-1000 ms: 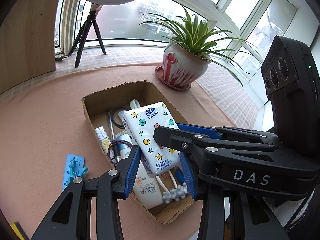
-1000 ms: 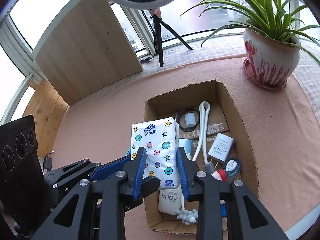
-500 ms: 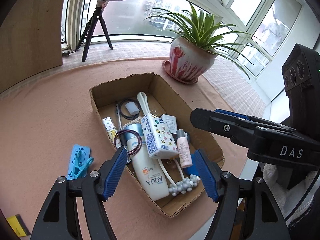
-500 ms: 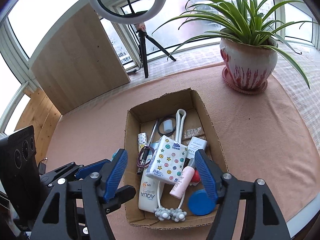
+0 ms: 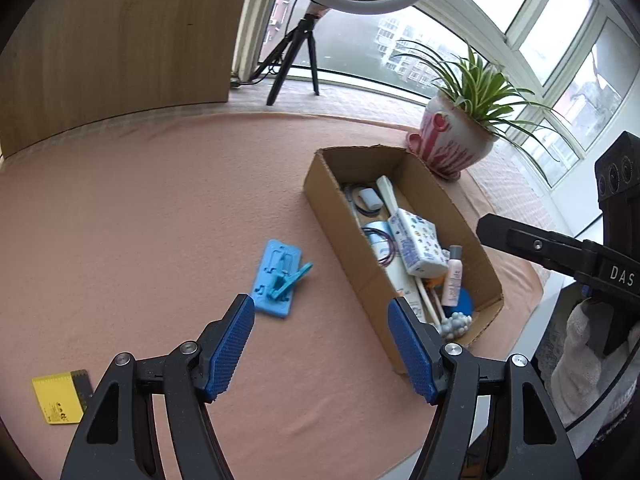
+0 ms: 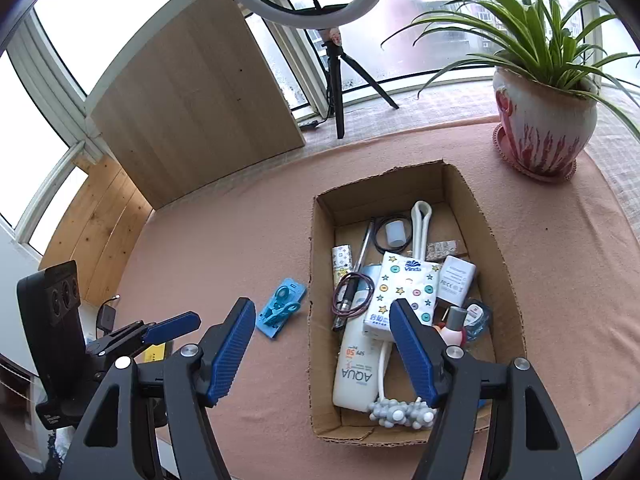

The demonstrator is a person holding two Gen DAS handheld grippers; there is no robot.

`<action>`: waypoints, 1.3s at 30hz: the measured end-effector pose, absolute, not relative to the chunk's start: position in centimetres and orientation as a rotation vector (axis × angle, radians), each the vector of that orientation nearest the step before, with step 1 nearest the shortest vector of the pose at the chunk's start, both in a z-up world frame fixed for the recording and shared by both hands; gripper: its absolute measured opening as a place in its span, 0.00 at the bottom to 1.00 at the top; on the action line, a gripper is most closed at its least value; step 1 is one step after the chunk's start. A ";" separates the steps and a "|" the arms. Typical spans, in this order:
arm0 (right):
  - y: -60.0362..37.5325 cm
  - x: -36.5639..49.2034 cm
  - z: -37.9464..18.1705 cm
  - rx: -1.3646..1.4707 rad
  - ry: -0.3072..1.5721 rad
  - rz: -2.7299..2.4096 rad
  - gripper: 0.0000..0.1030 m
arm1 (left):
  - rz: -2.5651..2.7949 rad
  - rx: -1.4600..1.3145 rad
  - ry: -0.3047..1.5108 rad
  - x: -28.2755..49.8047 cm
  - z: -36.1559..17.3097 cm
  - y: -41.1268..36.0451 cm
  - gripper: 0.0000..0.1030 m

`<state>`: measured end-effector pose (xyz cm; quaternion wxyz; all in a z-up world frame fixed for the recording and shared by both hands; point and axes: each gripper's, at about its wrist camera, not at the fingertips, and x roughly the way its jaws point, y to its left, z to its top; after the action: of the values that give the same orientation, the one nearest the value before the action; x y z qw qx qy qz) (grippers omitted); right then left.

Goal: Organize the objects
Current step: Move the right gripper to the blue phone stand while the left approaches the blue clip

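My left gripper [image 5: 320, 320] hangs open over the pink cloth, with nothing between its blue pads. A blue clip card [image 5: 280, 276] lies just ahead of it, left of the cardboard box [image 5: 320, 200]. The star-patterned tissue pack [image 5: 416, 244] rests inside that box on other items. My right gripper [image 6: 322, 320] is open too and hovers above the box's [image 6: 316, 260] near left wall. In its view the tissue pack [image 6: 404, 292] lies on a white AQUA bottle [image 6: 356, 372], and the blue clip card [image 6: 282, 312] sits outside the box. The left gripper [image 6: 160, 328] shows at lower left.
A potted plant [image 5: 452, 148] stands behind the box at the right. A yellow card [image 5: 60, 398] lies near the table's front left. A ring light on a tripod [image 6: 336, 80] and a wooden board [image 6: 192, 92] stand at the back. The table edge runs close to the box's near end.
Both grippers were shut on the tissue pack and have opened; the pack now lies in the box. The left gripper swung left toward the blue clip card.
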<state>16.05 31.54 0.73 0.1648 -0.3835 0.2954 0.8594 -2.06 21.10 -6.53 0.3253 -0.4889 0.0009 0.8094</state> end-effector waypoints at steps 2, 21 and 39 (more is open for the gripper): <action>30.8 15.4 0.7 -1.105 0.857 2.466 0.64 | 2.147 -1.312 -0.009 -2.5 -7.2 18.9 0.70; 26.6 16.4 -0.6 -1.146 0.912 2.410 0.64 | 2.027 -1.359 0.148 -6.3 -12.5 24.2 0.62; 27.2 16.5 -0.7 -1.135 0.940 2.375 0.64 | 2.026 -1.387 0.278 -8.7 -15.8 26.5 0.23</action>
<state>16.46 27.22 -0.74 0.1721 -0.4001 0.3313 0.8370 -8.75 26.54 -15.81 0.3292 -0.5301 0.1062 0.7742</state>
